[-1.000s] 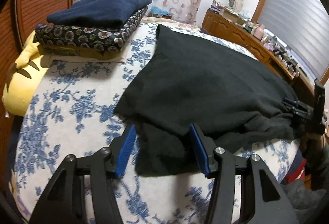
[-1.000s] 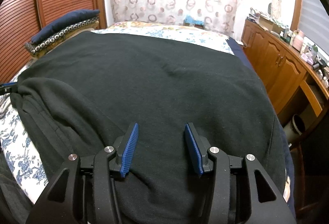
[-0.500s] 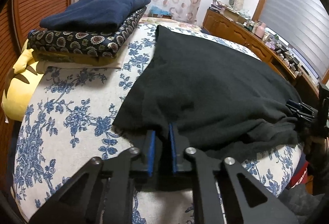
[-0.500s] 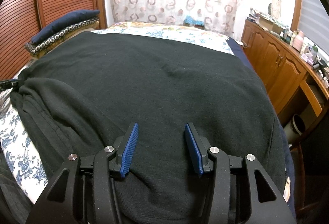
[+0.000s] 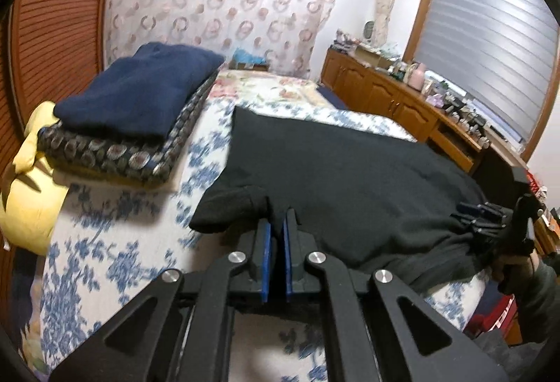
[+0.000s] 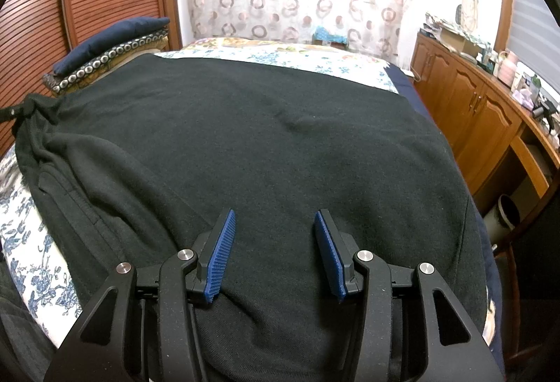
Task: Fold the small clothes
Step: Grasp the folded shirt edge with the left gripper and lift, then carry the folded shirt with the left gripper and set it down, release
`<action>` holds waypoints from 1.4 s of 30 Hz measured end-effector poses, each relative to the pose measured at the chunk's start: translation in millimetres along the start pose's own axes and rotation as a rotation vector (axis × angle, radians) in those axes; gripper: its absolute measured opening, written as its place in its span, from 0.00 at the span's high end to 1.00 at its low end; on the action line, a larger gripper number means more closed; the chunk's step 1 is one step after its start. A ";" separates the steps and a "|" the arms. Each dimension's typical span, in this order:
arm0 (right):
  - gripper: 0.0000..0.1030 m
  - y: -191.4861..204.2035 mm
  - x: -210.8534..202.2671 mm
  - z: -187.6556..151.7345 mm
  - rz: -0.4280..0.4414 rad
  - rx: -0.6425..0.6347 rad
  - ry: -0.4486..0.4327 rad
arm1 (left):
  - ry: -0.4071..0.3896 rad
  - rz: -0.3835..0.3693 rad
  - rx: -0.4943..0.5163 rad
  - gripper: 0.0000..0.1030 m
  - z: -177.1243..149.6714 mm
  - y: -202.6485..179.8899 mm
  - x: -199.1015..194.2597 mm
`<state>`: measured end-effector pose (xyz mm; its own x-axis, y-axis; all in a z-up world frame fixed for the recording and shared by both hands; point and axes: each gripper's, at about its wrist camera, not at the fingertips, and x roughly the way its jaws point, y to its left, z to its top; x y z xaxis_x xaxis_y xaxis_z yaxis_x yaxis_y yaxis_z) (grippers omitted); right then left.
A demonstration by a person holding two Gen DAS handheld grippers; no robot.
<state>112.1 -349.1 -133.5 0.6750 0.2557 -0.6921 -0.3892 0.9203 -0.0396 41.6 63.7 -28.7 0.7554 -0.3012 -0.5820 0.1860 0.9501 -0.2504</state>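
Floral bed, black garment spread across it.
Left tongs are clamped on the garment's near-left edge, lifted off the sheet; right tongs are held half-wide over its near hem, nothing gripped. Bare sheet is left alongside.

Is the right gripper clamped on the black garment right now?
No. The right gripper hovers with its jaws apart over the black garment, and no fabric is pinched between its blue pads.

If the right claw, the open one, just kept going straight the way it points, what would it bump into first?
Probably the black fleece garment spread on the bed: the right claw points down at it, with nothing visibly between, though depth is unclear.
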 end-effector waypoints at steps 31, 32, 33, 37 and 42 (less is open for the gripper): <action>0.54 -43.9 -74.1 21.1 -0.120 0.046 -0.131 | -0.055 -0.384 0.346 0.98 100.5 -200.0 32.7; 0.54 -46.3 -76.3 22.0 -0.126 0.050 -0.134 | -0.055 -0.395 0.353 0.98 103.2 -205.7 31.8; 0.54 -49.4 -78.5 22.2 -0.130 0.052 -0.138 | -0.055 -0.408 0.361 0.98 106.7 -214.6 30.6; 0.54 -53.8 -88.8 23.0 -0.140 0.062 -0.159 | -0.029 -0.461 0.372 0.98 114.1 -234.5 24.9; 0.54 -55.3 -88.0 23.0 -0.129 0.064 -0.162 | 0.056 -0.470 0.351 0.78 108.3 -235.5 38.1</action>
<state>88.6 -415.7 -53.8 0.8103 0.1743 -0.5595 -0.2562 0.9640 -0.0709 94.6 -162.7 91.9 0.5094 -0.6911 -0.5128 0.6970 0.6808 -0.2252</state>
